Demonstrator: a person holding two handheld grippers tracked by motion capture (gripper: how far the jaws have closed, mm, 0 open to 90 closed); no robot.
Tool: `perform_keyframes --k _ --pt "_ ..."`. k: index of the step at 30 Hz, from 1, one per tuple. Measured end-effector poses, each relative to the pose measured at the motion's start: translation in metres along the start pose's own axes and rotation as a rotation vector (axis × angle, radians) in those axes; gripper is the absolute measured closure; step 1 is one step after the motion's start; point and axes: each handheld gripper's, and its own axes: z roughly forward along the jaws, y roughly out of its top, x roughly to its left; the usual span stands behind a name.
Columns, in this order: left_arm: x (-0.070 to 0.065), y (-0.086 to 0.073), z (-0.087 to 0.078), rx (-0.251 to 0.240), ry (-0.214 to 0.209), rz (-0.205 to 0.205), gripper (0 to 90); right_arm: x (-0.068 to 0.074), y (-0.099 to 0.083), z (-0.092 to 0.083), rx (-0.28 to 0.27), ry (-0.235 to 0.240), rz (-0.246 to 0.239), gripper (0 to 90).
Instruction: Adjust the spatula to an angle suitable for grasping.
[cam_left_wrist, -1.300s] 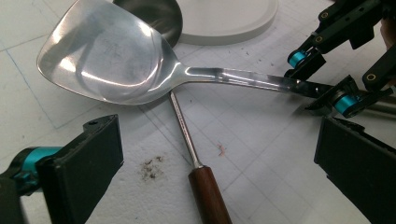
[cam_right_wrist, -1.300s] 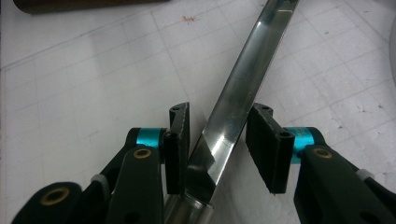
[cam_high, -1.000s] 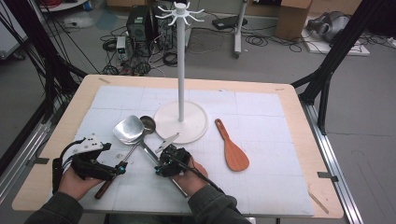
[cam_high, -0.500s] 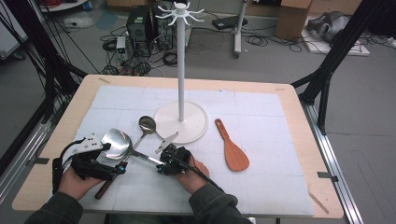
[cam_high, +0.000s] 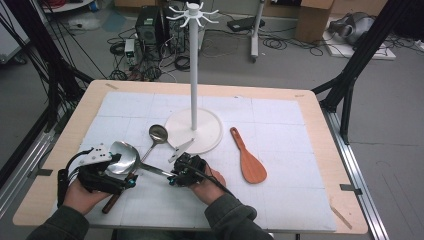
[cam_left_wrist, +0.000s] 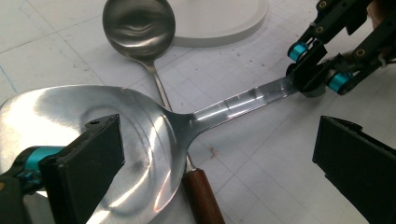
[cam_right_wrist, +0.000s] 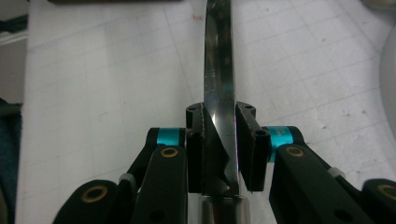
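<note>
Steel spoon's handle (cam_right_wrist: 218, 93) clamped between right gripper's (cam_right_wrist: 219, 140) fingers.

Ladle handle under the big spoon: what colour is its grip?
Reddish-brown wood grip, clearest in the left gripper view.

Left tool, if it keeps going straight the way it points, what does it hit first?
Most likely the big spoon's bowl, which lies right between the open left tool; depth is unclear, though.

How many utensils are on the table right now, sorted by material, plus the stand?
Steel utensils: 2 (wide spoon, ladle)
Wooden utensils: 1 (rice paddle)
White hook stand: 1
Total: 4
</note>
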Motion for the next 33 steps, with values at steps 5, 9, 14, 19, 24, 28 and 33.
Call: perform_keyframes --k 5,9,14,19,24,28,33 --pt "-0.001 0.001 0.001 0.0 -0.005 0.004 2.6 0.0 0.0 -0.001 0.014 -0.01 -0.015 76.1" --pt "-0.001 0.0 0.0 0.001 -0.003 0.005 2.6 0.0 -0.001 0.004 0.039 -0.025 -0.037 75.8" --pt "0.0 0.0 0.0 0.0 -0.003 0.006 2.6 0.001 -0.001 0.005 0.044 -0.038 -0.044 74.7" --pt "0.0 0.0 0.0 0.002 -0.004 0.007 2.6 0.003 -0.001 0.007 0.079 -0.1 -0.079 72.7" --pt "0.0 0.0 0.0 0.002 -0.002 0.007 2.6 0.004 -0.001 0.009 0.08 -0.104 -0.104 71.8" --pt "0.0 0.0 0.0 0.003 -0.002 0.007 2.6 0.005 0.0 0.009 0.088 -0.114 -0.108 72.5" --pt "0.0 0.001 0.0 0.0 0.0 0.006 2.6 0.004 -0.001 0.009 0.08 -0.102 -0.106 74.7"
